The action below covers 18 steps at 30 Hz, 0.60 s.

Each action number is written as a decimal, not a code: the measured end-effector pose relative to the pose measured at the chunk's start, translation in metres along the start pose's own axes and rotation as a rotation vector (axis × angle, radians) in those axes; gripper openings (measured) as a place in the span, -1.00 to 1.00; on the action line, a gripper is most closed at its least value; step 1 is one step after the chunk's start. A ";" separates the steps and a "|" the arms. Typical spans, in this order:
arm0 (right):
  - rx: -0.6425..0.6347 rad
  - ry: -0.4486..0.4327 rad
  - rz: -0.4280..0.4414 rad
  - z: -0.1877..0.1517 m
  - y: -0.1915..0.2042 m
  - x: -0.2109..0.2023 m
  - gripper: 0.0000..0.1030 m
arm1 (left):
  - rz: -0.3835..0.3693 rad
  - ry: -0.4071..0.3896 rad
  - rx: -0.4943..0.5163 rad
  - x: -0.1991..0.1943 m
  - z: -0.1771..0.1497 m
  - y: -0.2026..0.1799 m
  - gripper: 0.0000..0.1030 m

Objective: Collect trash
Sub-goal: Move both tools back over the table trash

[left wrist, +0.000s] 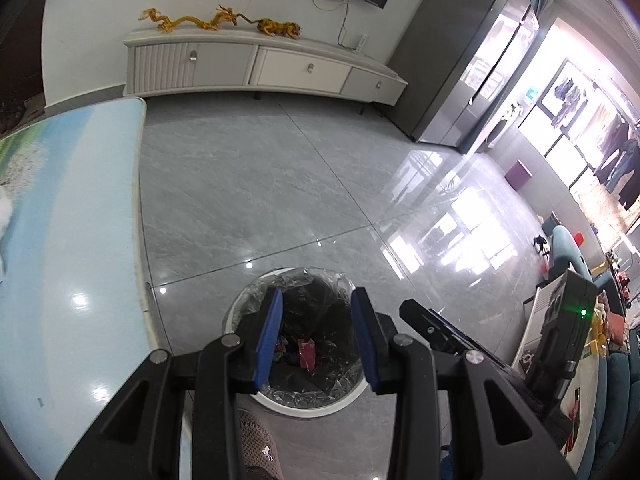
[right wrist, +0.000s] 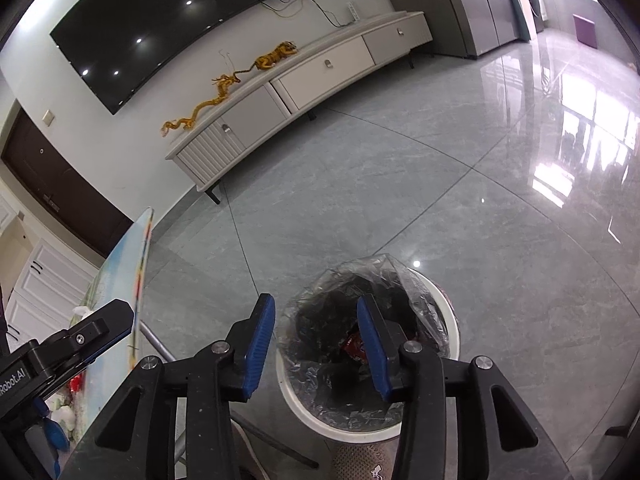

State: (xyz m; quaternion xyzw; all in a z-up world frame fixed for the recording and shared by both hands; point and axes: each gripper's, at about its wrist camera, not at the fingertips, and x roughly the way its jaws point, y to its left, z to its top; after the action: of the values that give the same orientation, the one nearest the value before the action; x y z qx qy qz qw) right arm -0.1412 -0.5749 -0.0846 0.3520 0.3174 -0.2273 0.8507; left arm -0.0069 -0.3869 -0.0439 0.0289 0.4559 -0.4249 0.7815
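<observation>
The trash bin (left wrist: 298,336) stands on the grey tiled floor (left wrist: 248,184) just beside the table edge (left wrist: 138,216), directly under both my tools — a sensible spot, I judge, since scraps cleared off the table can fall straight in. Its clear liner (right wrist: 394,276) is folded over the white rim, and bright wrappers (left wrist: 306,354) already lie at the bottom; a red one (right wrist: 354,346) shows in the right view.

My left gripper (left wrist: 316,338) hangs over the mouth with its blue pads parted and nothing between them. My right gripper (right wrist: 316,346) is the same — a modest gap, empty, angled down at the bin. I read this as just after a drop.

The only legible writing is "Robot.AI" on the left tool's body (right wrist: 16,384). My shoe (left wrist: 260,446) bears a small mark I cannot read.
</observation>
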 end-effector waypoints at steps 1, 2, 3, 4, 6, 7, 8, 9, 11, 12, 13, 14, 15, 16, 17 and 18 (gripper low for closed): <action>-0.011 -0.007 0.003 0.000 0.006 -0.004 -0.21 | 0.002 -0.012 -0.005 -0.008 -0.001 0.003 -0.34; -0.020 -0.012 0.005 0.000 0.011 -0.007 -0.21 | 0.003 -0.020 -0.010 -0.013 -0.001 0.005 -0.34; -0.031 -0.019 0.008 0.000 0.016 -0.011 -0.20 | 0.004 -0.032 -0.017 -0.021 -0.003 0.008 -0.34; -0.043 -0.025 0.011 0.000 0.023 -0.015 -0.18 | 0.007 -0.043 -0.023 -0.029 -0.003 0.011 -0.34; -0.068 -0.038 0.016 -0.001 0.036 -0.022 -0.14 | 0.016 -0.065 -0.031 -0.043 -0.005 0.018 -0.31; -0.080 -0.043 0.018 -0.002 0.042 -0.025 -0.13 | 0.021 -0.078 -0.036 -0.051 -0.006 0.022 -0.23; -0.094 -0.049 0.021 -0.003 0.049 -0.028 -0.13 | 0.026 -0.091 -0.043 -0.059 -0.007 0.026 0.00; -0.108 -0.055 0.026 -0.004 0.056 -0.032 -0.12 | 0.032 -0.110 -0.054 -0.068 -0.009 0.029 0.16; -0.132 -0.064 0.035 -0.006 0.068 -0.037 -0.12 | 0.043 -0.149 -0.064 -0.087 -0.012 0.037 0.17; -0.146 -0.068 0.040 -0.007 0.075 -0.040 -0.11 | 0.052 -0.167 -0.063 -0.098 -0.013 0.041 0.17; -0.162 -0.072 0.046 -0.008 0.083 -0.043 -0.11 | 0.060 -0.178 -0.063 -0.105 -0.012 0.042 0.17; -0.175 -0.075 0.052 -0.009 0.089 -0.045 -0.11 | 0.069 -0.197 -0.064 -0.116 -0.014 0.046 0.17; -0.191 -0.078 0.060 -0.010 0.098 -0.048 -0.11 | 0.073 -0.209 -0.067 -0.123 -0.016 0.050 0.17; -0.204 -0.080 0.067 -0.012 0.104 -0.050 -0.11 | 0.079 -0.222 -0.070 -0.131 -0.019 0.054 0.17; -0.218 -0.083 0.073 -0.013 0.110 -0.052 -0.11 | 0.086 -0.235 -0.073 -0.139 -0.021 0.057 0.17; -0.233 -0.087 0.079 -0.014 0.117 -0.055 -0.11 | 0.093 -0.249 -0.078 -0.148 -0.024 0.062 0.17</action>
State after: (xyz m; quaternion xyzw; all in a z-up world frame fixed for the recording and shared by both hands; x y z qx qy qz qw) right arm -0.1135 -0.4799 -0.0008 0.2527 0.2903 -0.1701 0.9072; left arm -0.0138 -0.2428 0.0306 -0.0333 0.3695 -0.3706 0.8515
